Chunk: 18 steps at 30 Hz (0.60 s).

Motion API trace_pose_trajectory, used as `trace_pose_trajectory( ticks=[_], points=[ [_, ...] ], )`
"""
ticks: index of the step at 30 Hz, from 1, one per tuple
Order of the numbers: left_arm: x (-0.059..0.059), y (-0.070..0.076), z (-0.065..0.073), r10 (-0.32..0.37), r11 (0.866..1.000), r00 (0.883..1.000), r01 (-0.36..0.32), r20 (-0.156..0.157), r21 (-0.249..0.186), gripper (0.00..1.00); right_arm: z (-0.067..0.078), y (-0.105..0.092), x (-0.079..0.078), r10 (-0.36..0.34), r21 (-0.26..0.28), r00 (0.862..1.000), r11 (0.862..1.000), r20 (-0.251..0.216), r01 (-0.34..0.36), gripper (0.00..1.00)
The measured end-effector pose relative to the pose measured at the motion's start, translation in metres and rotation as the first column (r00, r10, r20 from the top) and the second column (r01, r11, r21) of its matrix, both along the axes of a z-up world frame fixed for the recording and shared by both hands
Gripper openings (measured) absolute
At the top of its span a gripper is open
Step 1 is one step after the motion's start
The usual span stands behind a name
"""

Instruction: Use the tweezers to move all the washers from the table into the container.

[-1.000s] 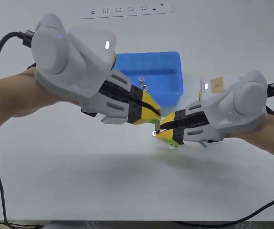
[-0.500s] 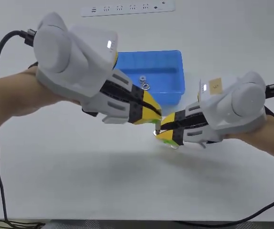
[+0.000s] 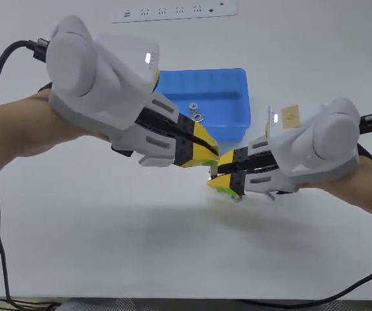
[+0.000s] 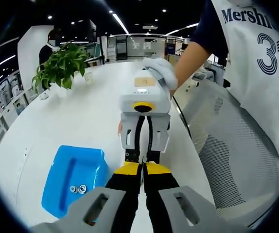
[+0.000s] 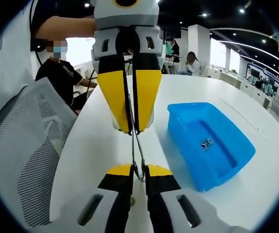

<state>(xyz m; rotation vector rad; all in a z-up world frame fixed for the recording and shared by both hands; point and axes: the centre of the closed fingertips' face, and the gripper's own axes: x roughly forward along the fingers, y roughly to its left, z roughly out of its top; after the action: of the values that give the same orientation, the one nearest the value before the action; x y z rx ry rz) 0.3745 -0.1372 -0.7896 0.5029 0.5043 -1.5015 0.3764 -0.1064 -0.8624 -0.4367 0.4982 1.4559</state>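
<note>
My left gripper (image 3: 207, 153) comes in from the left, its yellow-tipped jaws shut on thin metal tweezers (image 5: 135, 145). The tweezers run down from it to my right gripper (image 5: 139, 175), whose jaws close on their lower end. In the head view the right gripper (image 3: 218, 181) meets the left one tip to tip, just in front of the blue container (image 3: 231, 91). Two washers (image 3: 194, 114) lie in the container, also seen as washers (image 5: 206, 143) and washers (image 4: 78, 188). One washer (image 3: 236, 199) lies on the table under the right gripper.
A white power strip (image 3: 173, 11) lies at the table's far edge. Black cables trail from both grippers. An office chair (image 5: 23, 160) stands beside the table, and a potted plant (image 4: 61, 68) sits at its far end. People are in the background.
The right gripper has edged slightly left, closer to the left gripper's tips. The small washer seen at its tip earlier is now hidden. The left gripper has hardly moved.
</note>
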Motion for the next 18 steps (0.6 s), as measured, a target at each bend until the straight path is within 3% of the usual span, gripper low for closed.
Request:
trace_pose_trajectory(
  ticks=[10,15,18],
  points=[
    [-0.001,0.004,0.009,0.005,1.0,1.0,-0.005,-0.003,-0.008,0.06,0.009,0.0,0.003,-0.006,-0.014,0.999,1.0,0.054,0.007,0.1],
    [0.001,0.005,0.025,0.006,1.0,1.0,-0.005,0.013,-0.025,0.06,0.024,0.002,0.007,-0.018,0.017,0.998,1.0,0.061,0.017,0.1],
    [0.003,0.007,0.036,0.004,0.999,0.999,-0.003,0.034,-0.034,0.06,0.036,0.005,0.01,-0.024,0.026,0.996,0.999,0.087,0.022,0.1]
  ],
)
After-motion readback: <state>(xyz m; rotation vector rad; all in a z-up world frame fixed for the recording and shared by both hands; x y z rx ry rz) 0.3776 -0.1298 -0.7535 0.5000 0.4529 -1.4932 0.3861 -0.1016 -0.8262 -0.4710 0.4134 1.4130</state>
